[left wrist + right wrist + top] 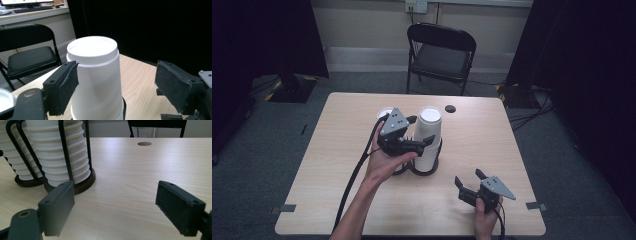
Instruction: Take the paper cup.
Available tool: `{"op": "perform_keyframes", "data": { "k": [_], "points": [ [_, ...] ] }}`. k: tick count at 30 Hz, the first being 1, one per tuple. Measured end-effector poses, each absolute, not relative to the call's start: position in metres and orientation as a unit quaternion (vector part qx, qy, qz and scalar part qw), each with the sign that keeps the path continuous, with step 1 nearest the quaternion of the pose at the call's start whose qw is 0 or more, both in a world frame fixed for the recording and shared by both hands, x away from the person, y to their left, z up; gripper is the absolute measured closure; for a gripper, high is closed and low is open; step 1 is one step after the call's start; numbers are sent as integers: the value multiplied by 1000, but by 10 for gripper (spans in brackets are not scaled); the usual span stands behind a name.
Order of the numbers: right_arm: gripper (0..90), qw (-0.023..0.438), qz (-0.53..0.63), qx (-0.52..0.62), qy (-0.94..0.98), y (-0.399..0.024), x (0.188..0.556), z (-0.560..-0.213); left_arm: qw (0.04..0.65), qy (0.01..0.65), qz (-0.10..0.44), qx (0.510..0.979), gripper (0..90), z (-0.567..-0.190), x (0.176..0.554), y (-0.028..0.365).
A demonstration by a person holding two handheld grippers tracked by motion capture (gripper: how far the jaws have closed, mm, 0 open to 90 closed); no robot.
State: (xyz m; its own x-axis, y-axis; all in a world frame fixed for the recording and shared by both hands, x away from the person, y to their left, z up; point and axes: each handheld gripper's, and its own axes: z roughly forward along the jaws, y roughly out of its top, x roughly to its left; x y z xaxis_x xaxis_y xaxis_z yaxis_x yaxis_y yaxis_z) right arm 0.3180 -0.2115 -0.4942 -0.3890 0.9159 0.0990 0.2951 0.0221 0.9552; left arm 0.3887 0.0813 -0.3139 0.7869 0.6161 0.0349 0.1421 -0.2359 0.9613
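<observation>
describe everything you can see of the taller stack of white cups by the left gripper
The taller stack of white cups stands upright, upside down, nested so the ribbed rims pile up in rings. The cups look like matte foam or paper. The stack sits in a black wire holder on a dark round base, near the middle of the wooden table, beside a shorter stack. The left gripper has its pads either side of the top cup, one close to its wall, the other clearly apart.

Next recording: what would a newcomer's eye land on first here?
The tall stack of white cups in a black wire holder at mid-table, with the left claw open around its top cup, one pad close against the cup's side. A second cup stack stands beside it, and the right claw waits open at the near right.
</observation>
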Motion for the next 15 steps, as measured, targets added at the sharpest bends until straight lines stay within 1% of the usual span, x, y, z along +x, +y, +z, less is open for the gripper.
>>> {"op": "perform_keyframes", "data": {
  "k": [2,4,15],
  "points": [
    [149,298,524,464,650,-212,318,-494,559,251,212,761,158,-312,392,79],
    [149,296,523,465,650,-212,318,-494,552,253,217,764,157,-310,397,78],
    [149,297,524,464,650,-212,318,-494,528,265,210,779,167,-304,416,72]
  ]
}}
